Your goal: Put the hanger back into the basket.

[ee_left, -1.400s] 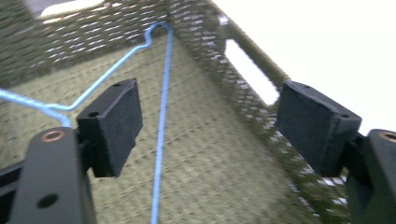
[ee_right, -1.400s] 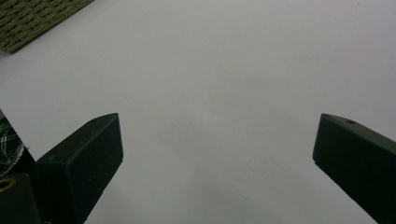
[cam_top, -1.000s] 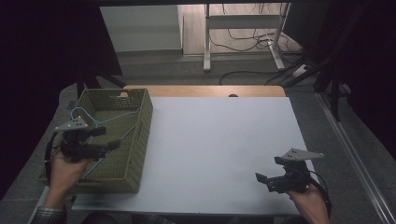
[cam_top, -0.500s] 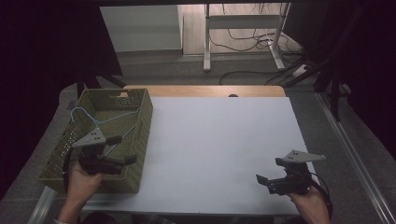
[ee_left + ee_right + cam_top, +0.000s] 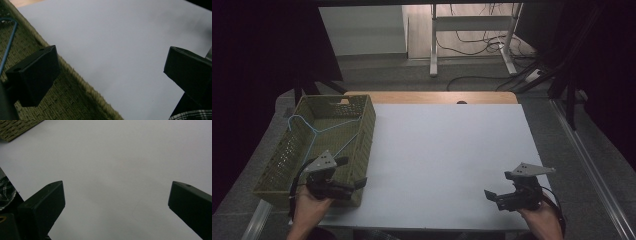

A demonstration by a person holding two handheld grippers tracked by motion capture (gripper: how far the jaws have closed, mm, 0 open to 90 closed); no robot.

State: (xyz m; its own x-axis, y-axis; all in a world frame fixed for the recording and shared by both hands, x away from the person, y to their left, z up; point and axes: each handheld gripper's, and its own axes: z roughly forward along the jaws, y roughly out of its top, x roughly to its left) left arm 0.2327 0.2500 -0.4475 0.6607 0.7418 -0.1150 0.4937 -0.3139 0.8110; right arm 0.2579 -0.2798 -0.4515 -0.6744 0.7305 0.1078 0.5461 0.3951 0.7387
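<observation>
The left hand-held gripper (image 5: pixel 354 184) hangs wide open and empty over the near right corner of the woven basket (image 5: pixel 362 131). Inside, a blue wire hanger (image 5: pixel 319 132) lies hook away from the person. The right hand-held gripper (image 5: pixel 490 196), also wide and empty, hovers over the white worktop (image 5: pixel 447 145).

Pretty dim room overall, with the sides of the high view going almost black. The worktop (image 5: pixel 447 150) is covered by a plain white sheet, and a strip of bare wood (image 5: pixel 432 97) shows along its far edge. Around it the floor (image 5: pixel 412 75) is grey, carpet by the look of it. Farther back there's a brighter patch with a white metal desk frame (image 5: pixel 472 30) standing on a paler floor, and a tangle of black cables (image 5: pixel 477 45) hanging and trailing under it. Left of that is a pale wall panel (image 5: pixel 362 30). A metal rail (image 5: pixel 587 170) runs along the floor on the right.
</observation>
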